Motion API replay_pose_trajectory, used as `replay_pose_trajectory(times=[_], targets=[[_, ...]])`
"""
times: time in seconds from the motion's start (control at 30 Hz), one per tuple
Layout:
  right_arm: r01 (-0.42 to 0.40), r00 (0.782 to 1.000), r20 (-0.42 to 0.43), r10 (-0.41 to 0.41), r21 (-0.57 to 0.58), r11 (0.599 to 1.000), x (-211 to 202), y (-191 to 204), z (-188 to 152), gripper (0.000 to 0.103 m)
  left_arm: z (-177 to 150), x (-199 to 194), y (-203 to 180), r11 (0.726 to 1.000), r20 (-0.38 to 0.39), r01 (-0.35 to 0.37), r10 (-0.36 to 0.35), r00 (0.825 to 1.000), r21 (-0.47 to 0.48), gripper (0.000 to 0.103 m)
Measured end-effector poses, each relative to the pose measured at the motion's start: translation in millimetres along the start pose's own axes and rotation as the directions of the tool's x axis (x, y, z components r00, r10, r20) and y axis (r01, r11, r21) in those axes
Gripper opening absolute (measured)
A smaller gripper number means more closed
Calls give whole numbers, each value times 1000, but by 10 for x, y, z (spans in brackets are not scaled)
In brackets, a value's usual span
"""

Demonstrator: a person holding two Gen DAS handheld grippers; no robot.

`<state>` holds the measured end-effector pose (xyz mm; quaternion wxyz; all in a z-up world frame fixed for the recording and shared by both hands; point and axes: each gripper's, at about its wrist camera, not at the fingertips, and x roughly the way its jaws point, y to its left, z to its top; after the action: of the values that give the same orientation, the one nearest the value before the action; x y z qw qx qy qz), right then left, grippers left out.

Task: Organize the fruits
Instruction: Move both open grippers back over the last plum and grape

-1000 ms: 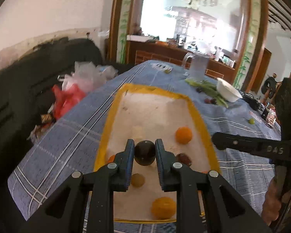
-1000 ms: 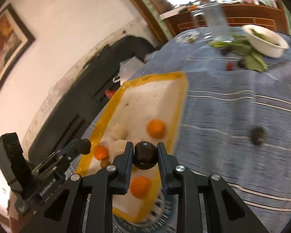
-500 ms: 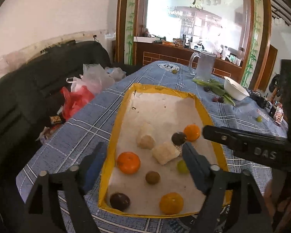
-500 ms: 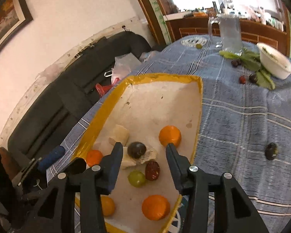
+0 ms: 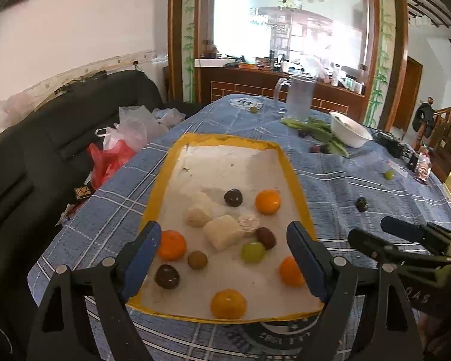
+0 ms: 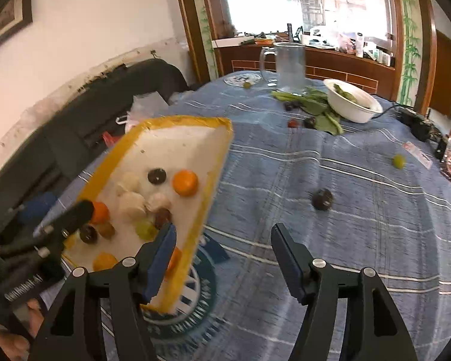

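Left gripper: your left gripper (image 5: 222, 252) hangs over the near end of the tray, jaws wide and opening; loose fruit lies below them, nothing pinched.
Tray: the yellow-rimmed tray (image 5: 158, 186) sits on the left of the blue checked tablecloth (image 5: 339, 180), holding most of the fruit.
Fruit in tray: you have four oranges, one at the near rim (image 5: 228, 303), dark plums such as the near-left one (image 5: 166, 276), a green grape (image 5: 252, 252), and pale chunks around the middle (image 5: 224, 231).
Right gripper: your right gripper (image 6: 222, 255) points at bare cloth just right of the tray, jaws part open and widening, empty.
Stray dark fruit: one dark plum (image 6: 322, 199) lies alone on the cloth, beyond your right gripper and apart from the tray.
Stray green grape: farther right sits a loose grape (image 6: 398, 161), near the table edge.
Handling: judge the plum light, smooth and round, so likely to roll or squirt out. Take it across its widest part, pads level, and close gently to avoid bruising.
Far end: more small fruit lies among green leaves (image 6: 317, 108) by the white bowl (image 6: 353, 105).
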<state>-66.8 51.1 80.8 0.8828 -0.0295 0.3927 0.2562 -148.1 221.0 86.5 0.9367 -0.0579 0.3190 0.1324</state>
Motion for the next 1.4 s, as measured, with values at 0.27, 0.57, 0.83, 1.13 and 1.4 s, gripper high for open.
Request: replay_pose_trajectory(times=[0.27,0.57,0.83,1.13,1.4], targets=[[46,999,11,-46,-28,999,-142,-71,-100,76,-8,-47,-140,1000,-5,-1,1,1000,29,87],[96,995,19,-95,-71,993,-205,-107,-167,81,-16,-73,-274,998,-13,6,-5,1000,57,88],[99,995,17,-98,-49,994,-243,-219,-187,81,-44,-81,-388,997,-14,11,-10,1000,81,88],[100,995,12,-100,-41,994,-259,-295,-202,81,-36,-65,-457,995,-19,19,-17,1000,96,88],[162,987,24,-161,-37,986,-390,-612,-161,81,83,-77,-513,995,-12,36,-35,999,93,88]])
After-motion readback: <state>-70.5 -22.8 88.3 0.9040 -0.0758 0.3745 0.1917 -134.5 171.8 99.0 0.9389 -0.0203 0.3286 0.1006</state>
